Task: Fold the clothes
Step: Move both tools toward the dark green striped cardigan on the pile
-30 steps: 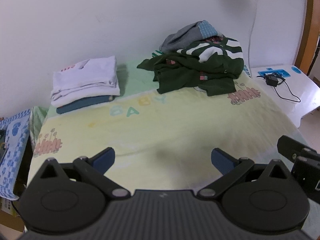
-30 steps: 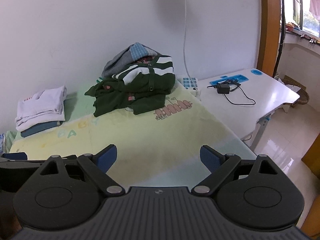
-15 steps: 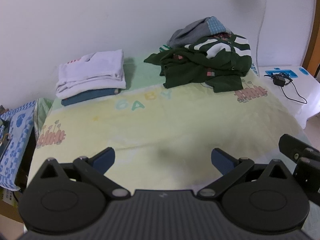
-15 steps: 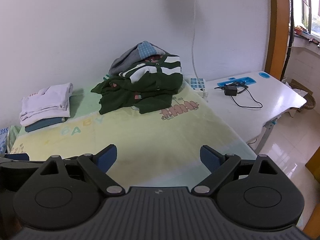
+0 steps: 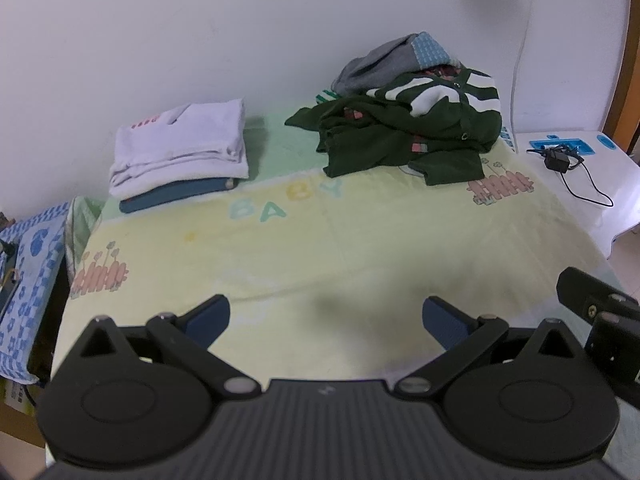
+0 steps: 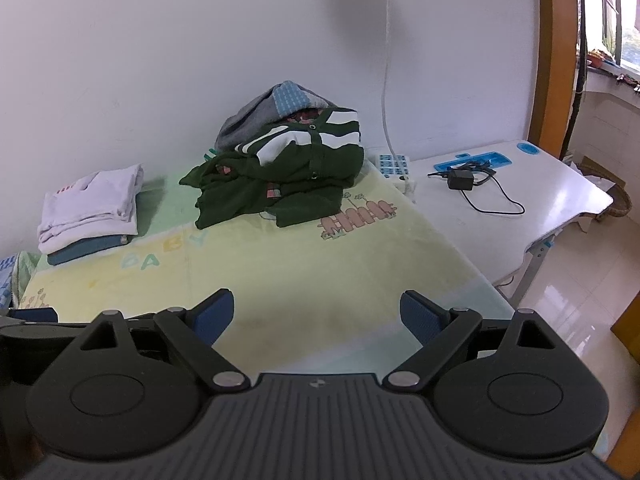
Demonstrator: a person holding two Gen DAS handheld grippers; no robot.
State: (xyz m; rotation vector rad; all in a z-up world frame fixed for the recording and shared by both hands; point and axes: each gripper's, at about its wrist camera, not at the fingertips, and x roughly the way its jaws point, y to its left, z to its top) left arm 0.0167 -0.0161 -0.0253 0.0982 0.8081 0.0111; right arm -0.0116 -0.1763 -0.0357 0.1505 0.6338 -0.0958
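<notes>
A heap of unfolded clothes (image 5: 412, 132) (image 6: 288, 168) lies at the back right of the yellow blanket (image 5: 320, 248) (image 6: 280, 260): a dark green garment with white stripes on top, a grey one behind it. At the back left stands a folded stack (image 5: 180, 152) (image 6: 92, 208), white pieces over a blue one. My left gripper (image 5: 326, 320) is open above the blanket's near part, nothing between its blue pads. My right gripper (image 6: 316, 316) is open too, holding nothing, beside the left one.
A white desk (image 6: 520, 196) (image 5: 592, 192) adjoins the blanket on the right, carrying a black charger with cable (image 6: 460, 180) and a blue tray (image 6: 472, 160). A power strip (image 6: 394, 166) lies by the wall. A blue patterned cloth (image 5: 28, 272) hangs at the left edge. Tiled floor shows at the right.
Both views have shifted a little: the clothes heap and the folded stack sit further right and slightly lower in the frames. Both grippers stay open and hold nothing.
</notes>
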